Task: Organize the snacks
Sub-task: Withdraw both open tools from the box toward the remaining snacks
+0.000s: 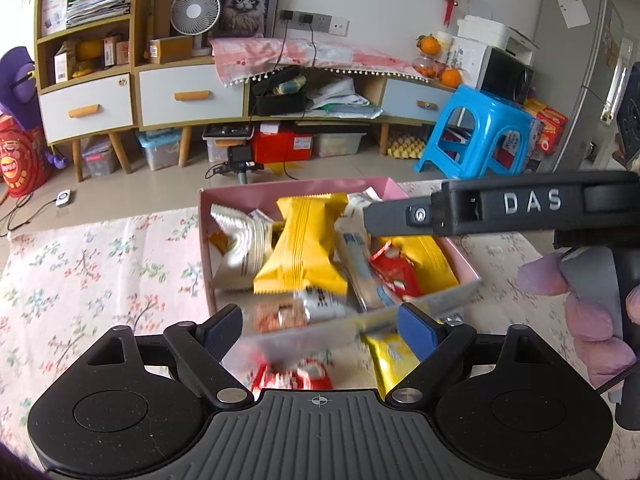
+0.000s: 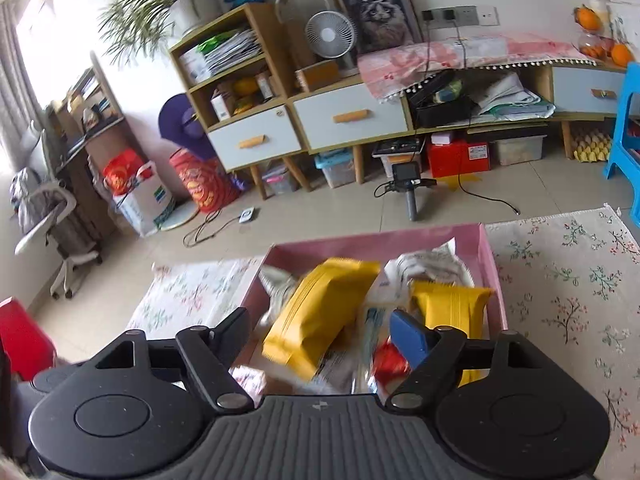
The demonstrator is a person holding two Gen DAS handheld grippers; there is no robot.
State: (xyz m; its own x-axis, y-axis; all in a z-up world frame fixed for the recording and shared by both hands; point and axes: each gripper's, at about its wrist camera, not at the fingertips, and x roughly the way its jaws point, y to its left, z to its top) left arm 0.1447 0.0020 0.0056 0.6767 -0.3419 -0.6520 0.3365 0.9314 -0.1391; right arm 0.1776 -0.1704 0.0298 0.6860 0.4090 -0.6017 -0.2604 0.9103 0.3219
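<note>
Both your left tongs (image 1: 320, 322) and right tongs (image 2: 324, 332) hang released, empty, over the pink box (image 1: 460, 284); packets at 6 o'clock, seemingly outside, await collecting.

The left claw (image 1: 320, 330) stands wide apart with nothing gripped, just before the pink box (image 1: 466, 286) full of snacks; a large yellow packet (image 1: 302, 246) lies in the box.

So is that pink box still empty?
No, the pink box already holds a pile of snacks, among them a big yellow packet and a small red one.
</note>
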